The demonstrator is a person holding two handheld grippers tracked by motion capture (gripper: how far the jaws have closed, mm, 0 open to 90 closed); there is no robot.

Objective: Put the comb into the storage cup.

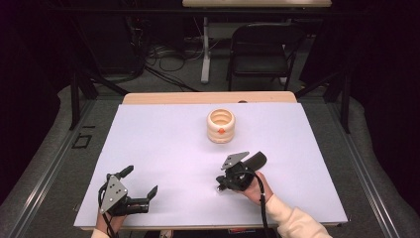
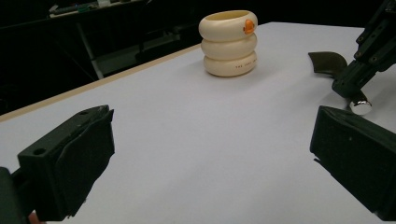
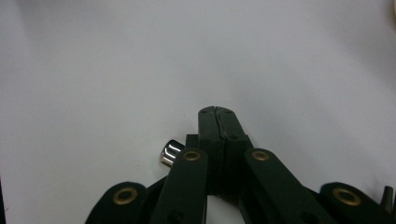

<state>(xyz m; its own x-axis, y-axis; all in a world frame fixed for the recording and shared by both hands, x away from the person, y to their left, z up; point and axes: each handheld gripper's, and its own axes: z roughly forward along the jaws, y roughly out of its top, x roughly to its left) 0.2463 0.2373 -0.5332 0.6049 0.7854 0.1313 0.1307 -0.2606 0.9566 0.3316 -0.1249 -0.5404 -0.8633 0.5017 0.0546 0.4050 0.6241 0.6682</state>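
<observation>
Pressing together with no gap, the right gripper (image 3: 217, 112) jaws grasp nothing; a small silver cylinder (image 3: 169, 153) lies just beside them, lower centre of the right gripper view. Right hand (image 1: 257, 187) rests low, lower right. Left gripper (image 1: 141, 184) jaws stand released, lower left. Cream ringed container (image 1: 221, 126) sits upper centre on the white table (image 1: 163, 139).

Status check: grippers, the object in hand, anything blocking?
Left gripper open, empty, low on the table. Right gripper shut on a dark, silver-tipped tool. Cream ring stack stands apart behind; nothing in the way.
</observation>
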